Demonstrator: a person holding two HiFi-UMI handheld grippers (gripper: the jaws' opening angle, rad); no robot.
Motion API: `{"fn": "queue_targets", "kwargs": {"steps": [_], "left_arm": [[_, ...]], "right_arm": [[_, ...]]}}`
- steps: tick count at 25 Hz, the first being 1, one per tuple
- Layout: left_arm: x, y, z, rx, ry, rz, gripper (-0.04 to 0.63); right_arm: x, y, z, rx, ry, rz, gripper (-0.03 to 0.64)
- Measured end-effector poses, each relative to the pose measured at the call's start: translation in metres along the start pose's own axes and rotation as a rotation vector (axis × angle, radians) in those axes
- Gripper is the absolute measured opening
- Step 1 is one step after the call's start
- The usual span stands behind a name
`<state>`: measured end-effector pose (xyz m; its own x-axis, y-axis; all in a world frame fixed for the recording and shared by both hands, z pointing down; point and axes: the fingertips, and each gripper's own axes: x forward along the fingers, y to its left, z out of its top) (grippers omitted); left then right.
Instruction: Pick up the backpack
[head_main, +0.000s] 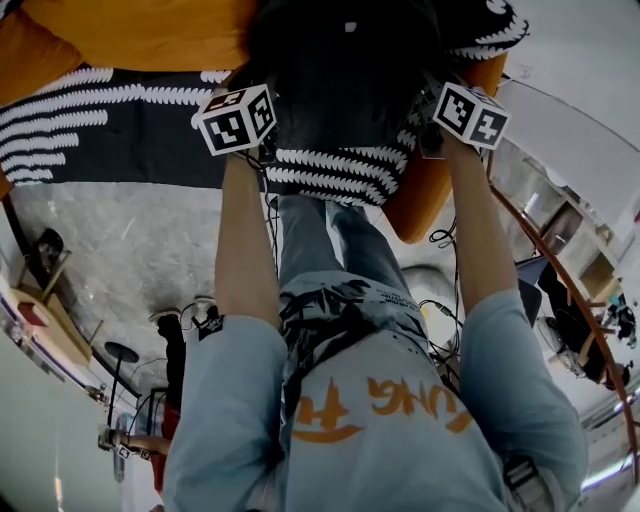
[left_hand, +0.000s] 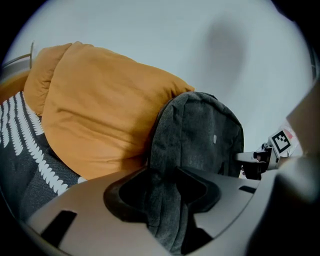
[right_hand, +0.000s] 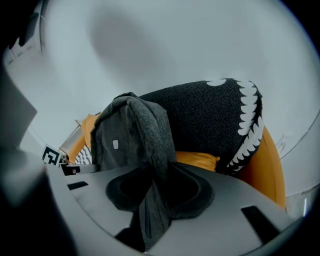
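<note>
Our left gripper (left_hand: 162, 200) and right gripper (right_hand: 154, 192) each clamp a fold of the dark grey fabric backpack (left_hand: 200, 135), which stands upright at centre frame with its base hidden behind them.

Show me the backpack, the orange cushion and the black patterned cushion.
backpack (left_hand: 196, 131), left gripper view, on its grey front panel.
orange cushion (left_hand: 100, 112), left gripper view, on its broad side.
black patterned cushion (right_hand: 210, 120), right gripper view, on its dark middle.

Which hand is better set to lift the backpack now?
Right, slightly: the right tool pinches a thin, tight fold of the backpack. The left tool grips a thicker, looser-looking bunch. Lifting with both looks safest.
</note>
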<state>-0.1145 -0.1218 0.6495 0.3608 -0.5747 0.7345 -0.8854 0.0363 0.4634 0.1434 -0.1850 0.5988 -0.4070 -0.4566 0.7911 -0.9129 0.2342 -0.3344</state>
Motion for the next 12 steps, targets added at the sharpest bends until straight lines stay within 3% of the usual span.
{"fn": "queue_targets", "kwargs": {"steps": [12], "left_arm": [[-0.062, -0.021, -0.021, -0.017, -0.067, -0.006, 0.164]], "right_arm": [[-0.050, 0.020, -0.022, 0.022, -0.034, -0.003, 0.089]]}}
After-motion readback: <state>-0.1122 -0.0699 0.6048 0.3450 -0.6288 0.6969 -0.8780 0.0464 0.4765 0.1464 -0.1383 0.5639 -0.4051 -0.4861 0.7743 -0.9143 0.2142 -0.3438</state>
